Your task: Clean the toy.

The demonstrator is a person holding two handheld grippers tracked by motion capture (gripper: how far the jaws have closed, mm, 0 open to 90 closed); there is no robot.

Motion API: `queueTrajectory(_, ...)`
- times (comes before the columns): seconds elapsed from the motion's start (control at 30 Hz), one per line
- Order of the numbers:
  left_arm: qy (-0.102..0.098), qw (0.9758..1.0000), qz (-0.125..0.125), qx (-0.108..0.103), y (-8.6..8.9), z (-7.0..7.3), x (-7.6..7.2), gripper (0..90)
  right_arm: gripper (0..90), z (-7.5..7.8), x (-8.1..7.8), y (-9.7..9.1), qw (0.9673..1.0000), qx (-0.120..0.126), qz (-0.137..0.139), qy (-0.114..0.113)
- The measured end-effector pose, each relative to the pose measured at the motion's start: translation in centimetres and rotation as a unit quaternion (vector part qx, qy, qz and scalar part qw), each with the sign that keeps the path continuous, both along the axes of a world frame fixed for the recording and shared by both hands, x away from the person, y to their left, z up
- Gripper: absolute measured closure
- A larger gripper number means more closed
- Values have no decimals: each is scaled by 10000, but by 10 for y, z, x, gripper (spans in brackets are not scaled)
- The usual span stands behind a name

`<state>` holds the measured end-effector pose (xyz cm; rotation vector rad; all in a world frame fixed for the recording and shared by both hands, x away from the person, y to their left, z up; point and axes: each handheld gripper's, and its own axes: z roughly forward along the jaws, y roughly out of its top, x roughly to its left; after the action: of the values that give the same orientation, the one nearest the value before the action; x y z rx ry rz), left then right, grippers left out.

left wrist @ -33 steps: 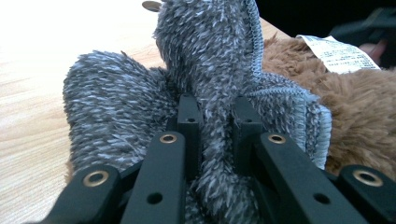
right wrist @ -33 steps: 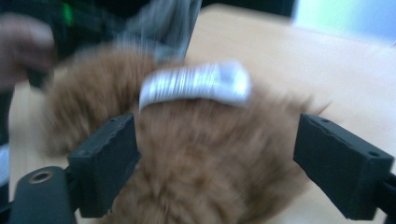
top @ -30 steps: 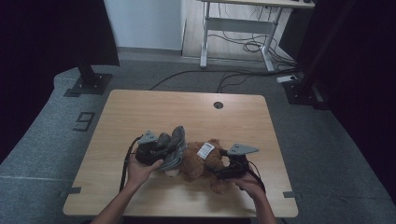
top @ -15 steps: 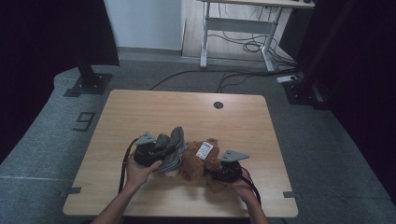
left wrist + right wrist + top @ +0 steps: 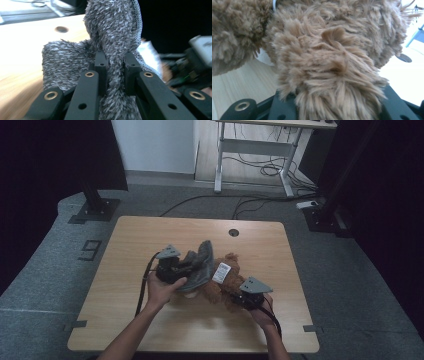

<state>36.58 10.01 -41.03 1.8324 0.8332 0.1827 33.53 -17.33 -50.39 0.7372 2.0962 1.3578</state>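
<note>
High view: brown plush toy with white tag lies mid-table between both grippers; left gripper view: left gripper pinches grey knit garment; right gripper view: right gripper, jaws just closing, buried in the toy's fur.

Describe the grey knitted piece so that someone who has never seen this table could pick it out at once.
On the wooden table, near its middle, lies a brown plush toy. The grey knitted piece rises at the toy's left side, pinched in the left tool. It is speckled grey and flat-knit, unlike the toy's shaggy brown fur and white tag.
</note>
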Motion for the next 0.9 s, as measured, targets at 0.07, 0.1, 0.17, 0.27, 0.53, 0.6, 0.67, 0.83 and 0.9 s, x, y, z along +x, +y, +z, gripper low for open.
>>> queueTrajectory(0.07, -22, 9998, -209, 59, -21, 3, -3, 773, 571, -6, -4, 3, 9997, -179, 66, -117)
queueTrajectory(0.1, -38, 9994, -321, 150, -34, 2, -4, 772, 568, -7, -5, 5, 9997, -200, 72, -123)
queueTrajectory(0.17, -40, 9988, -378, 323, -53, -5, -6, 771, 564, -10, -6, 7, 9997, -180, 60, -120)
queueTrajectory(0.27, 9, 9984, -378, 427, -62, -16, -5, 770, 564, -13, -5, 3, 9998, -163, -68, 35)
queueTrajectory(0.53, 170, 9989, 13, 444, -29, -33, 3, 769, 564, -26, -3, -9, 9997, 0, -112, 224)
queueTrajectory(0.6, 217, 9987, 155, 423, -14, -38, 5, 770, 564, -27, -4, -11, 9996, 38, -93, 280)
queueTrajectory(0.67, 276, 9986, 284, 362, 4, -43, 6, 770, 564, -28, -4, -13, 9995, 52, -67, 318)
queueTrajectory(0.83, 348, 9978, 570, 1, 48, -51, 2, 772, 563, -30, -4, -13, 9992, 108, -2, 378)
queueTrajectory(0.9, 376, 9966, 732, -22, 64, -52, 2, 771, 564, -31, -4, -14, 9992, 127, 2, 379)
